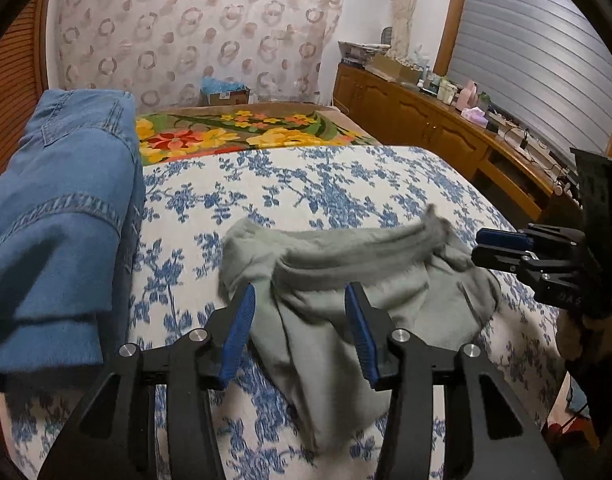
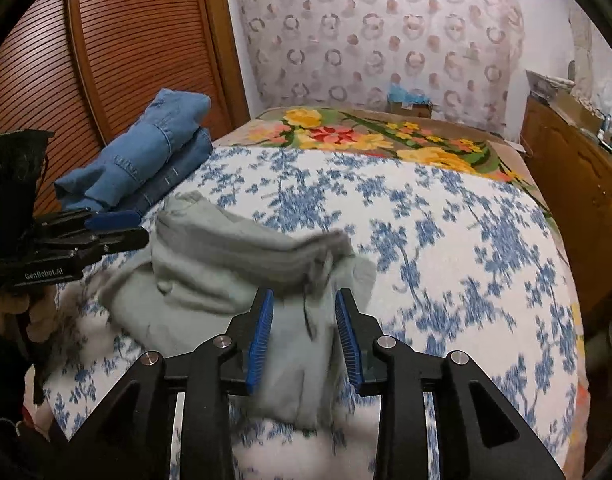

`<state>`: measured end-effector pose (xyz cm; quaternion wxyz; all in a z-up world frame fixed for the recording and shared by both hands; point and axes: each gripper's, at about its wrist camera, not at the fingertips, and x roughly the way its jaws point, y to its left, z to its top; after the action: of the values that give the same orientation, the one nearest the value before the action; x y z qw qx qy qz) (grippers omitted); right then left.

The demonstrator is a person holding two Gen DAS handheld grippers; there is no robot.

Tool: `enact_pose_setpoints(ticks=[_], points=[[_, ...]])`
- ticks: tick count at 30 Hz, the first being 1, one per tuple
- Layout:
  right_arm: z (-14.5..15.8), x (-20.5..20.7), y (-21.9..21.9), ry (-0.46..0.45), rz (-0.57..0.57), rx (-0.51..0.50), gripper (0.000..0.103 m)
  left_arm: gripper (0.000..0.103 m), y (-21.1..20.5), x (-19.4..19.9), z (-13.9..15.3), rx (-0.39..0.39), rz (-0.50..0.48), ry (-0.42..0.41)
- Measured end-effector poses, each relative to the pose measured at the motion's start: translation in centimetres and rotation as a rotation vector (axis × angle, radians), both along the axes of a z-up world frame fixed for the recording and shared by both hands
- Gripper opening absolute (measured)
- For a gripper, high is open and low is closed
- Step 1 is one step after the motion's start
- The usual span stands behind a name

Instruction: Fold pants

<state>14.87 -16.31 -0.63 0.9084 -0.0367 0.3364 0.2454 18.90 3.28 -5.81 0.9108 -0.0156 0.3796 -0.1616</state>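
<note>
Grey-green sweatpants (image 1: 346,292) lie crumpled on the blue-flowered bedspread (image 1: 306,184), waistband toward the far side. My left gripper (image 1: 299,300) is open just above their left part, holding nothing. My right gripper (image 2: 303,304) is open over the right end of the same pants (image 2: 225,264), also empty. The right gripper shows at the right edge of the left wrist view (image 1: 482,246), the left gripper at the left edge of the right wrist view (image 2: 137,228). The pants look motion-blurred.
Folded blue jeans (image 1: 57,216) are stacked at the bed's left side, also in the right wrist view (image 2: 145,152). A flowered blanket (image 1: 241,132) covers the far end. A wooden cabinet (image 1: 446,128) with clutter runs along the right; a slatted wooden door (image 2: 105,40) stands left.
</note>
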Motion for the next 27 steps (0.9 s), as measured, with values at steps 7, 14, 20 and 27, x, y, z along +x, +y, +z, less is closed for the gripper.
enact_pose_setpoints(ticks=[7, 14, 20, 27], points=[[-1.0, -1.7, -1.2, 0.043, -0.003, -0.017, 0.034, 0.075, -0.3, -2.1, -0.6, 0.029, -0.009, 0.014], [-0.2, -3.1, -1.9, 0.046, -0.008, -0.023, 0.034, 0.075, 0.2, -3.3, -1.1, 0.027, 0.015, 0.028], [-0.5, -4.3, -2.8, 0.062, -0.02, -0.034, 0.034, 0.075, 0.3, -3.4, -2.1, 0.047, 0.015, 0.052], [-1.4, -4.2, -2.6, 0.093, -0.016, -0.042, 0.033, 0.075, 0.5, -3.2, -3.5, 0.065, 0.014, 0.082]])
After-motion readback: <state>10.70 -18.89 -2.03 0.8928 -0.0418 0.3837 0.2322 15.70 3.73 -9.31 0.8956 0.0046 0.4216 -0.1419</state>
